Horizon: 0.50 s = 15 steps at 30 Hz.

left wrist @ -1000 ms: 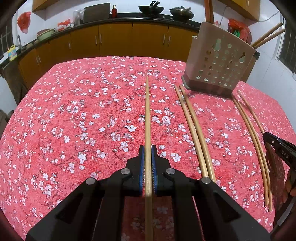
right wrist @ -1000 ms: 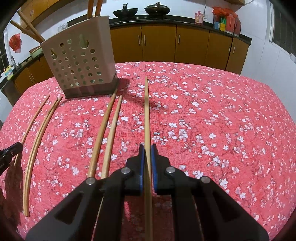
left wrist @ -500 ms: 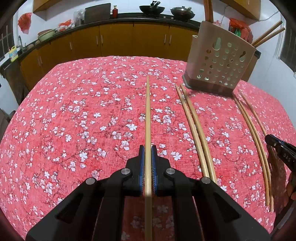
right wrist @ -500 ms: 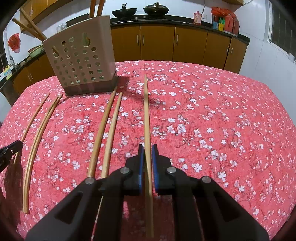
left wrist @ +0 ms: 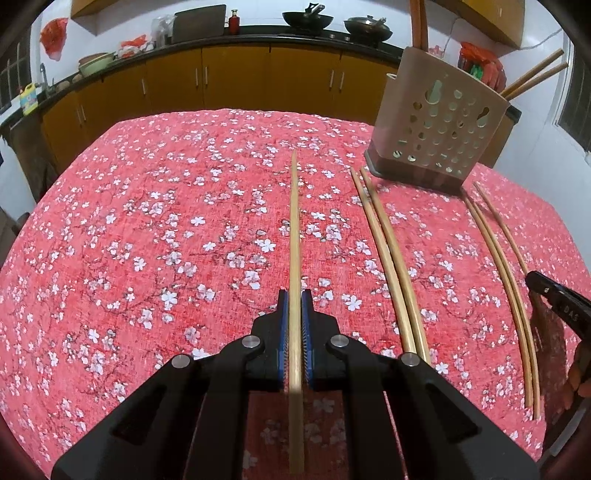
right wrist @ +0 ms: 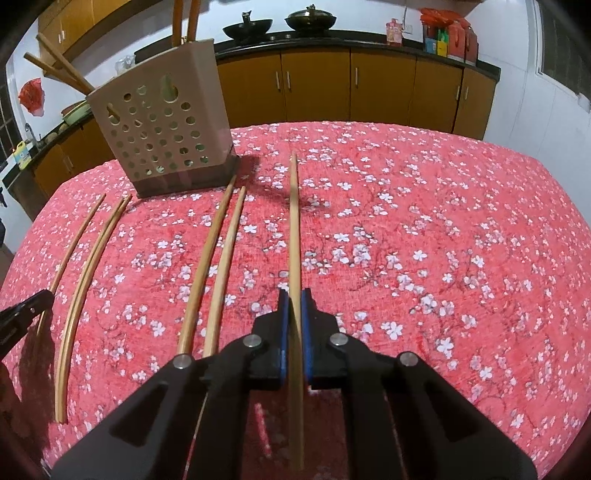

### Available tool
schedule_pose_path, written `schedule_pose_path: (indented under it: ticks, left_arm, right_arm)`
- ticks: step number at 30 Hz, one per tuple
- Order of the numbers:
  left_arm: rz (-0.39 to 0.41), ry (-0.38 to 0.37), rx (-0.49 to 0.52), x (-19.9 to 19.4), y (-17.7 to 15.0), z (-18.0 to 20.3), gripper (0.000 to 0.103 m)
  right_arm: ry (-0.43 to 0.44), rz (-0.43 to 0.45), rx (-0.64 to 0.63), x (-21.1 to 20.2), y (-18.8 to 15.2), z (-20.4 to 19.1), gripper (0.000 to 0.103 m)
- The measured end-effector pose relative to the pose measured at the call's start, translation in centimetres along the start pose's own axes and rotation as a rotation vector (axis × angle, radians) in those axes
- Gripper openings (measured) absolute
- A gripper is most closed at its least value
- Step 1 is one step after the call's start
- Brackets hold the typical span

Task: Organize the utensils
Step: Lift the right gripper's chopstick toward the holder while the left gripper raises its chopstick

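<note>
My left gripper (left wrist: 294, 306) is shut on a wooden chopstick (left wrist: 293, 229) that points forward above the red floral tablecloth (left wrist: 147, 240). My right gripper (right wrist: 294, 306) is shut on another chopstick (right wrist: 293, 229) and holds it lifted off the cloth. A beige perforated utensil holder (left wrist: 439, 125) stands at the back with chopsticks in it; it also shows in the right wrist view (right wrist: 159, 129). Two chopsticks (left wrist: 391, 262) lie side by side on the cloth, and several thinner ones (left wrist: 506, 280) lie further right. The right gripper's tip (left wrist: 557, 302) shows at the left view's right edge.
Brown kitchen cabinets (left wrist: 240, 81) with woks on the counter (left wrist: 314, 16) run behind the table. The table's edges curve away at left and right. In the right wrist view, the pair (right wrist: 214, 266) and the thin sticks (right wrist: 85, 266) lie left of my held stick.
The right gripper has lifted and tilted up with its chopstick, so the holder looks larger and closer. The left gripper has barely moved.
</note>
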<state>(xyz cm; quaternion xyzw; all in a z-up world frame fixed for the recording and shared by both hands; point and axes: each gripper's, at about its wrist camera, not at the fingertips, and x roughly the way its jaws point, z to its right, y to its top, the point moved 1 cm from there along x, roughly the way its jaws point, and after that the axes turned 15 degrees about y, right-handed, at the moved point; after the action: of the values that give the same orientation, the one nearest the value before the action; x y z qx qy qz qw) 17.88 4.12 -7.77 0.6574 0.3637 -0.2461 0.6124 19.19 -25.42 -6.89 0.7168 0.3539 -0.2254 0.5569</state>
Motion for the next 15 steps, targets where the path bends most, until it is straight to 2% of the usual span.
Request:
schedule_pose_path:
  ticks: [4, 15]
  left_arm:
    - [-0.002, -0.015, -0.018, -0.7, 0.4, -0.6, 0.008]
    - [0.162, -0.095, -0.104, -6.5, 5.1, -3.3, 0.008]
  right_arm:
    - [0.011, 0.069, -0.015, -2.6, 0.5, -0.1, 0.008]
    - [0.024, 0.255, -0.033, -8.9, 3.9, -0.5, 0.008]
